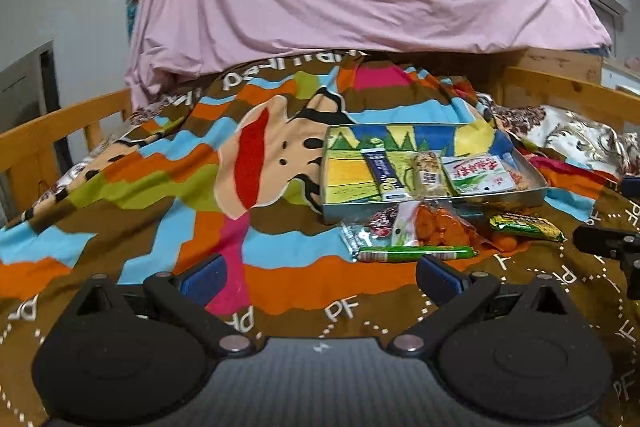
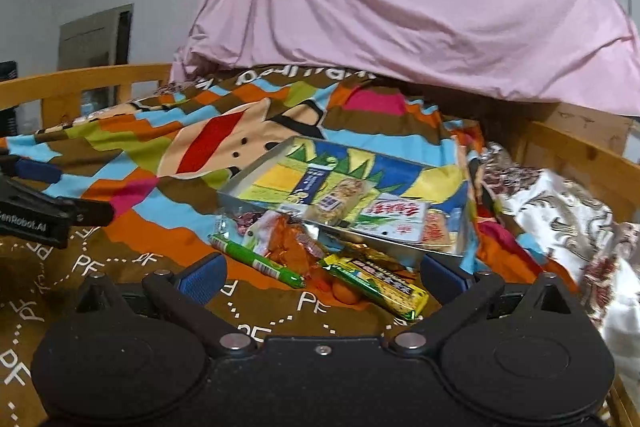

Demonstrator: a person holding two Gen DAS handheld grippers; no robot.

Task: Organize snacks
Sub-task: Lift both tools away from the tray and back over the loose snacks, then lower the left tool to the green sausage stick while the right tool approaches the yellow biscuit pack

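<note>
Several snacks are lying inside the tray (image 2: 460, 247) (others waiting just before it); both grippers are gaping wide, empty.

Both tongs stand wide open, nothing held. The left tongs (image 1: 320, 277) hover low and level, blue pads (image 1: 204, 279) spread far apart at either side of the view. The right tongs (image 2: 322, 277) sit the same way — pads (image 2: 442, 277) well apart, pointing forward. Each shows at the edge of the other's view — the two lie side by side, near but not touching.
</note>
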